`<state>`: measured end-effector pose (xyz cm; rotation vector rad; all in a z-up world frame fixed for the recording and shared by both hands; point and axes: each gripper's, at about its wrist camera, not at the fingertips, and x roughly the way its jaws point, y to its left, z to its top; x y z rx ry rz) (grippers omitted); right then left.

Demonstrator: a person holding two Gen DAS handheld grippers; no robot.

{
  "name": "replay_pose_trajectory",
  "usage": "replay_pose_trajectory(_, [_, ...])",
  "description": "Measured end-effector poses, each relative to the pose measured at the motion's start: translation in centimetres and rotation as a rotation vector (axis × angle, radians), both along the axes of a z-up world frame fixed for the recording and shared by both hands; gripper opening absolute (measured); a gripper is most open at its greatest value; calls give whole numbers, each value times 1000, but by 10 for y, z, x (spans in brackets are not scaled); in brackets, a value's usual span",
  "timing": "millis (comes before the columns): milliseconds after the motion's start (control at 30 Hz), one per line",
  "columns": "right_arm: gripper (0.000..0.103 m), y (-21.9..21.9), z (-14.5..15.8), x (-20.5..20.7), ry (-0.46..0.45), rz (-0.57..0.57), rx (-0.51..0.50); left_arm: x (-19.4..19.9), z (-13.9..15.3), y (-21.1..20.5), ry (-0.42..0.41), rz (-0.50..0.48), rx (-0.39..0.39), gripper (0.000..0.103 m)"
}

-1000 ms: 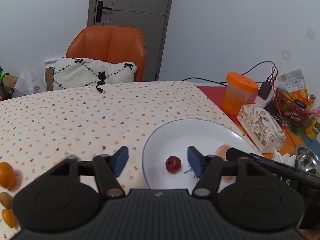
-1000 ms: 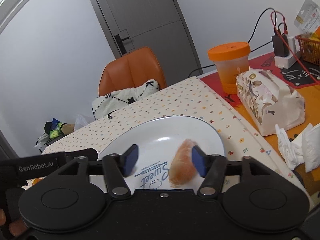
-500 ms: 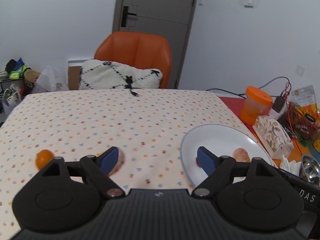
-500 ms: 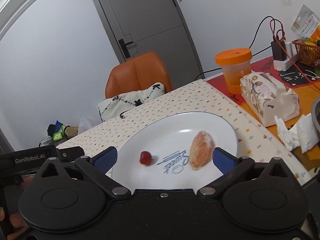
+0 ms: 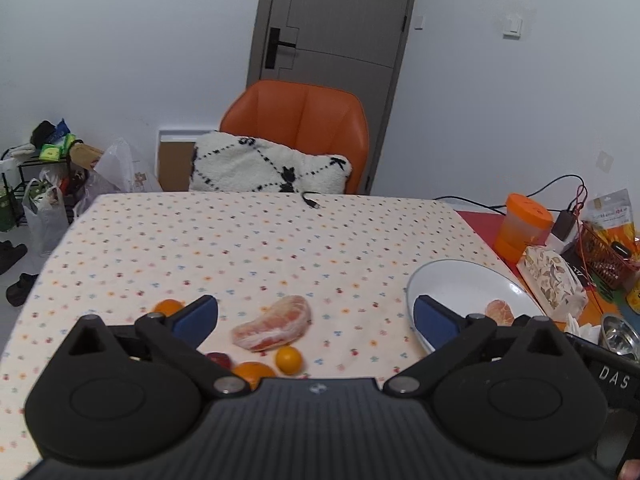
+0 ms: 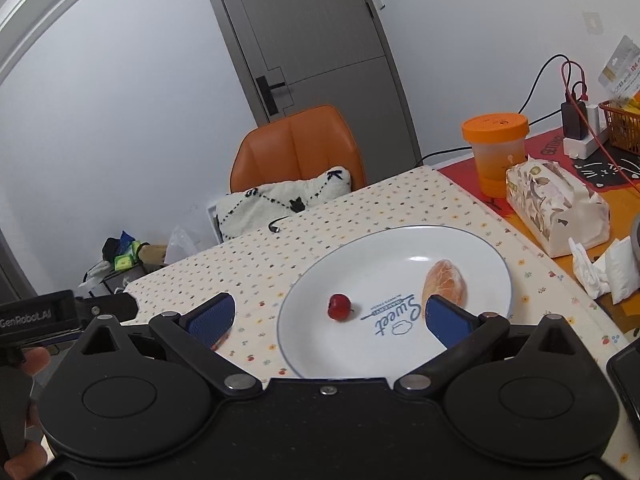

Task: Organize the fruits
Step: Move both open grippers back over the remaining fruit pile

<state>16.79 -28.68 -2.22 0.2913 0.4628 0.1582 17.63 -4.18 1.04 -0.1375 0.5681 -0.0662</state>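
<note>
My left gripper (image 5: 315, 316) is open above the tablecloth, a peeled citrus segment (image 5: 274, 323) lying between its fingers. Close by lie small oranges (image 5: 288, 359) (image 5: 253, 372) (image 5: 168, 307) and a red fruit (image 5: 219, 359). The white plate (image 5: 456, 280) is to the right with a peeled orange piece (image 5: 499, 312) on it. My right gripper (image 6: 327, 318) is open above the white plate (image 6: 384, 248), which holds a small red fruit (image 6: 339, 307) and a peeled orange piece (image 6: 445, 283).
An orange-lidded jar (image 6: 495, 148), a patterned tissue box (image 6: 556, 208) and crumpled tissues (image 6: 600, 268) stand right of the plate. A metal bowl (image 5: 620, 335) sits at the right edge. An orange chair with a cushion (image 5: 268, 166) is behind the table. A person's hand (image 6: 24, 364) holds the left gripper.
My left gripper swung left and back from the plate to the loose fruits on the cloth. My right gripper opened wide, left the orange piece on the plate and drew back.
</note>
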Motion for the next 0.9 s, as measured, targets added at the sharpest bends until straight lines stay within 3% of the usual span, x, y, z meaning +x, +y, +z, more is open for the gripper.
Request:
replay_pose_trajectory(400, [103, 31, 4, -7, 10, 100, -3, -26, 9, 50, -9, 76, -13, 103])
replay_pose_trajectory(900, [103, 61, -1, -14, 54, 164, -11, -46, -7, 91, 38, 114, -49, 103])
